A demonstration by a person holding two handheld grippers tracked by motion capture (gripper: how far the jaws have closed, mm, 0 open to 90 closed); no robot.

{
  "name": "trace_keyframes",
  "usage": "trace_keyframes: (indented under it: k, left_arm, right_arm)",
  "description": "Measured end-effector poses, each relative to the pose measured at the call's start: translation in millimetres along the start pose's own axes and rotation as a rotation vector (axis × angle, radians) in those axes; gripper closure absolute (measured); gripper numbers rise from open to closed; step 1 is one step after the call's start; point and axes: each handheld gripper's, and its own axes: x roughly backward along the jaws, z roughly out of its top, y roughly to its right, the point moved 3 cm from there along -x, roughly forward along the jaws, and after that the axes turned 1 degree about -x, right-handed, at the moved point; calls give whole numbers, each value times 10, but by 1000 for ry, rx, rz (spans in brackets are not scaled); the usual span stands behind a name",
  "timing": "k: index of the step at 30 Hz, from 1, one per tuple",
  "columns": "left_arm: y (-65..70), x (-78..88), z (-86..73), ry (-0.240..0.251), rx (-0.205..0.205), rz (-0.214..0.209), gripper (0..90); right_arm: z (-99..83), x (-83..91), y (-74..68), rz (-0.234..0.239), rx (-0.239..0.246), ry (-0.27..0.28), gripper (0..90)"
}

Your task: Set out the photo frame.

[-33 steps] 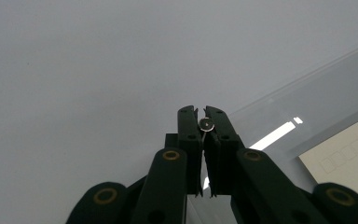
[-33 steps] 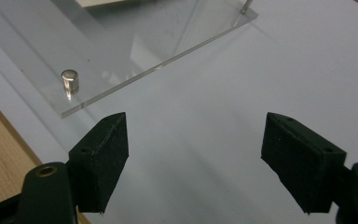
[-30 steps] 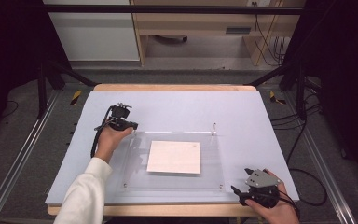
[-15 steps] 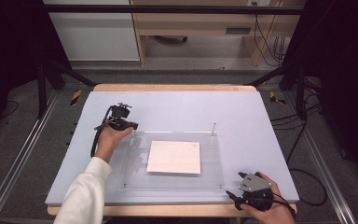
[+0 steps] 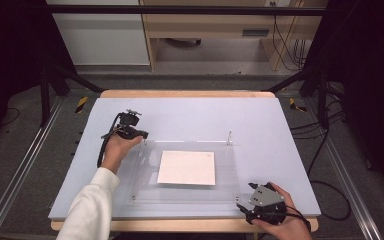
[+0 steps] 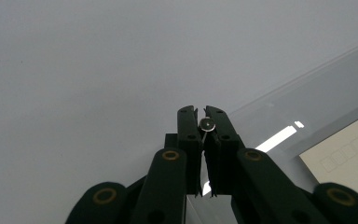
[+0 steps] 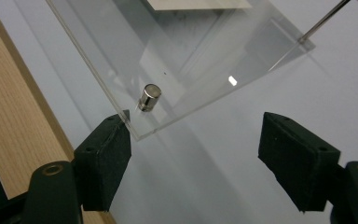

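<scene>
A clear acrylic plate (image 5: 190, 192) (image 7: 205, 60) lies on the pale blue table mat (image 5: 280, 130), with a white sheet of paper (image 5: 186, 167) (image 6: 349, 149) at its middle. My left gripper (image 5: 142, 135) (image 6: 203, 112) is at the plate's far left corner, shut on a small round-headed metal pin (image 6: 207, 124). My right gripper (image 5: 240, 205) (image 7: 196, 135) stands open at the plate's near right corner. That corner and a short metal stud (image 7: 149, 97) in it lie just beyond the left pad (image 7: 107, 149); nothing is held.
A thin metal pin (image 5: 229, 136) (image 7: 321, 21) stands upright at the plate's far right corner. The table's wooden front edge (image 5: 180, 225) (image 7: 9, 93) runs close beside my right gripper. Black frame legs and cables (image 5: 325, 150) flank the table.
My right gripper has shifted a little left, up to the plate's near right corner. The left gripper has stayed where it was.
</scene>
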Motion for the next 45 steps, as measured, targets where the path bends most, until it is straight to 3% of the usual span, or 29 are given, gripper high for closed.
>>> trace_keyframes:
  k: [4, 14, 18, 25, 39, 45]
  left_arm:
    - [-8, 1, -1, -2, -4, -4, 847]
    - [-13, -12, 5, 8, -7, -5, 848]
    - [-16, -14, 3, 12, -10, -9, 848]
    - [-20, -11, -5, 17, -24, -10, 846]
    - [-18, -11, -25, 36, -26, -13, 843]
    - [-9, -4, -44, 45, -31, -10, 841]
  right_arm:
    - [30, 6, -19, -19, 32, 24, 259]
    - [111, 43, -26, -36, 41, 70, 271]
    - [149, 15, -36, -36, 68, 79, 281]
    - [184, 1, -62, -15, 93, 96, 384]
    - [234, -19, -127, 15, 130, 96, 464]
    - [236, -45, -177, 16, 162, 66, 485]
